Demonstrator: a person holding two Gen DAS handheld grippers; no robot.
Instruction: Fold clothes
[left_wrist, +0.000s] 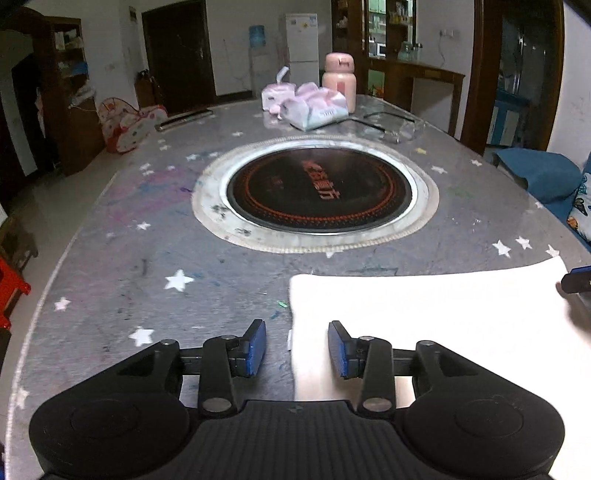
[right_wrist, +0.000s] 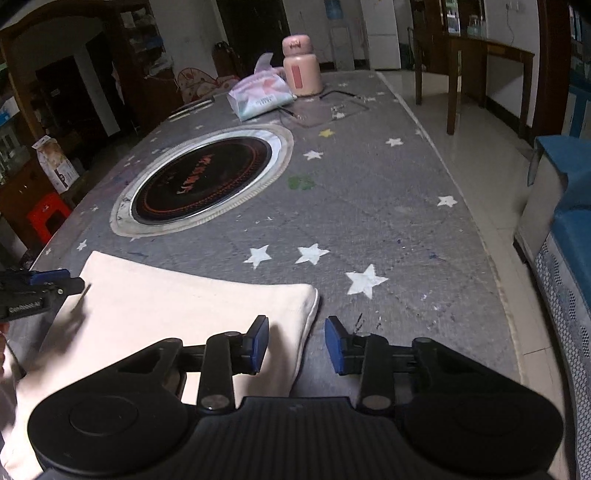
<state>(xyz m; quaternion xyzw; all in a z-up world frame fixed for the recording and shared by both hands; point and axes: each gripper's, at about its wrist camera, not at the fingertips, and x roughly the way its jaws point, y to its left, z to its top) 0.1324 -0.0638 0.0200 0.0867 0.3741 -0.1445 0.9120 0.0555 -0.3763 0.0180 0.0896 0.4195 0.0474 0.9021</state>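
A white folded garment (left_wrist: 424, 314) (right_wrist: 184, 302) lies flat on the near part of the grey star-patterned table cover (left_wrist: 147, 258) (right_wrist: 388, 221). My left gripper (left_wrist: 297, 332) hangs open over the garment's left edge, one blue pad above the table and the other above the cloth, neither pressing on it. My right gripper (right_wrist: 295, 326) is open over the garment's right edge, which runs between its pads. Each gripper shows in the other's view: the right gripper (left_wrist: 576, 280) at the frame's right edge, the left gripper (right_wrist: 37, 284) at the far left.
A round black hob (left_wrist: 319, 190) (right_wrist: 201, 184) is set into the table's middle. Behind it stand a pink bottle (left_wrist: 339, 81) (right_wrist: 301, 66) and tissue packs (left_wrist: 310, 105) (right_wrist: 258, 96). A blue sofa (right_wrist: 569, 206) is on the right, a red stool (right_wrist: 48, 218) on the left.
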